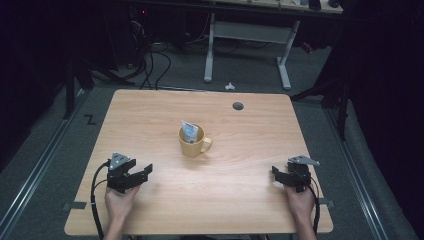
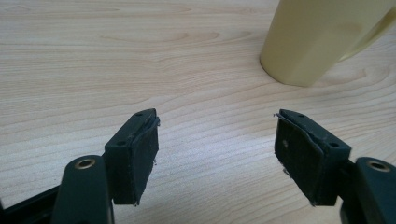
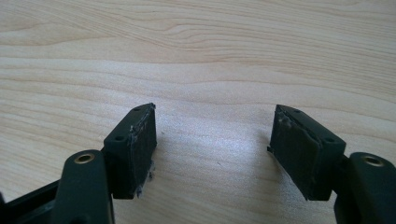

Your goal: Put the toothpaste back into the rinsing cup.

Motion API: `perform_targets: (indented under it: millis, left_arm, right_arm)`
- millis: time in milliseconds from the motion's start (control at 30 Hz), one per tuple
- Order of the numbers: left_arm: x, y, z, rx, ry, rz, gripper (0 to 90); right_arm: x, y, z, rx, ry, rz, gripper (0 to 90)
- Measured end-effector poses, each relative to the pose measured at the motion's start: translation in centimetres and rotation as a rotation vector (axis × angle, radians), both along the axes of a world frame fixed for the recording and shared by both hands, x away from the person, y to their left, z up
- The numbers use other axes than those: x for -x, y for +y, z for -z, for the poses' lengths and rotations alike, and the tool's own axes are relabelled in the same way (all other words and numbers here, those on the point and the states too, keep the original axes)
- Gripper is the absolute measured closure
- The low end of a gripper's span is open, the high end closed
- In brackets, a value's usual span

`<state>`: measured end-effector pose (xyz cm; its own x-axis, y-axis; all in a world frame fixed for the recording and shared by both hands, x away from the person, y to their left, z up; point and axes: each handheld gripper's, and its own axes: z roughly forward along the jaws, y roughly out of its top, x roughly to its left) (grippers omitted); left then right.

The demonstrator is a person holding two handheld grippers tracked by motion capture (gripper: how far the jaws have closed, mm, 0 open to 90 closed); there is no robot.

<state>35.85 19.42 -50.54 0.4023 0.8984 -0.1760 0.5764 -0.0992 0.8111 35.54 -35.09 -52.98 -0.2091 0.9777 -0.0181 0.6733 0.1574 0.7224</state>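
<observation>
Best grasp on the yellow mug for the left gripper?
Probably the mug body, approached level from its left: the handle points right, away from the left gripper, and the open jaws look wide enough for the tapered wall. Avoid the rim, since a tube sticks out above it.

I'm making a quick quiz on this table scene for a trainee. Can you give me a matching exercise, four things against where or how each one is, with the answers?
Things:
1. yellow mug
2. blue-and-white tube
3. left gripper
4. round dark grommet

Places or states:
A. set in the tabletop near its far edge
B. standing inside something, top sticking out above the rim
C. near the middle of the table, handle pointing right in the high view
D. jaws open over bare wood, nothing between them

Pairs: 1-C, 2-B, 3-D, 4-A
</observation>
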Motion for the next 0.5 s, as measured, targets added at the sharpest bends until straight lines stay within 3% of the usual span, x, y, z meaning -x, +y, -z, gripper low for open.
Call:
perform_targets:
  millis: [233,367,500]
  left_arm:
    - [-0.2,-0.5,0.7,-0.034,0.007,-0.007,30.9]
    - [-0.2,-1.1,1.2,-0.090,0.003,-0.007,30.9]
    - [-0.2,-1.4,1.5,-0.094,0.008,-0.007,30.8]
  right_arm:
    - [0.0,0.0,0.0,0.000,0.000,0.000,31.6]
    - [0.0,0.0,0.0,0.001,-0.001,-0.001,31.6]
    - [0.0,0.0,0.0,0.001,-0.001,-0.001,31.6]
